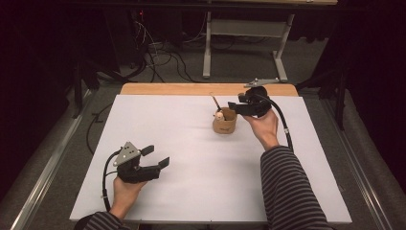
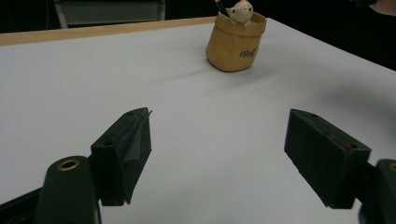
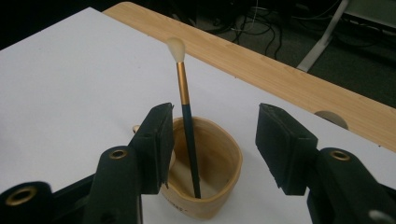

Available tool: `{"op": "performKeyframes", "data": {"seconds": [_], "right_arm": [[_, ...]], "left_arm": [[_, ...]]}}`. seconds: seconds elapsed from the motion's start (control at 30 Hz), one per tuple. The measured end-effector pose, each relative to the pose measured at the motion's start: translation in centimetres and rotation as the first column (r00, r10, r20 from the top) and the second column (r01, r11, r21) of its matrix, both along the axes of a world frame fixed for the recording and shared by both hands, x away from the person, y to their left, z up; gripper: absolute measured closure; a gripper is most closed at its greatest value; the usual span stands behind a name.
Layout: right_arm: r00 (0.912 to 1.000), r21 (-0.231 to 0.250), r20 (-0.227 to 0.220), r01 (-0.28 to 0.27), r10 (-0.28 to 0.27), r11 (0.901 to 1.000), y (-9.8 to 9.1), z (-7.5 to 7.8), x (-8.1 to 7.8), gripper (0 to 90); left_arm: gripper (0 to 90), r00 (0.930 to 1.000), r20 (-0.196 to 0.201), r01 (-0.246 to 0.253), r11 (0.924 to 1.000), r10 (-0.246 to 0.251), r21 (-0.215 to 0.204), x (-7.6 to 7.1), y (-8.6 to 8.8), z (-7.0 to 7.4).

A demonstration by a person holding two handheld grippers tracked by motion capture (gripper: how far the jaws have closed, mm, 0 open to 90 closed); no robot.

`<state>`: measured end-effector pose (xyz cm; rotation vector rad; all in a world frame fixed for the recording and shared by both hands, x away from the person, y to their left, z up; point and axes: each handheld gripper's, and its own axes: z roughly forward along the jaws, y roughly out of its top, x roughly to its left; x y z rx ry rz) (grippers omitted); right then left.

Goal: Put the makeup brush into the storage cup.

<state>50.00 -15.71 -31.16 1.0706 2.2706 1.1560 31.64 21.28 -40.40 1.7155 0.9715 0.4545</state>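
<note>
My left gripper (image 2: 217, 158) low over white table (image 2: 70, 79), jaws wide apart, nothing between. Far ahead I see tan pot (image 2: 236, 44), upright. Little white figure (image 2: 241, 11) and dark stick (image 2: 221, 7) poke out top.

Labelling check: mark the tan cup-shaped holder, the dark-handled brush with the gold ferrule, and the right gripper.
tan cup-shaped holder (image 3: 224, 175), right gripper view, on its inner far wall.
dark-handled brush with the gold ferrule (image 3: 183, 86), right gripper view, on the ferrule.
right gripper (image 3: 212, 140), right gripper view, midway between its open fingertips.
</note>
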Motion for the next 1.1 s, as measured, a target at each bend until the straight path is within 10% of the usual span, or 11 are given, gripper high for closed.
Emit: {"op": "performKeyframes", "data": {"seconds": [1.1], "right_arm": [[0.9930,0.005,0.032,-0.114,0.114,0.9935,-1.1,1.1,-3.5,49.6]], "left_arm": [[23.6,1.0000,-0.001,-0.001,1.0000,0.001,-0.002,0.0,0.0,0.0]]}}
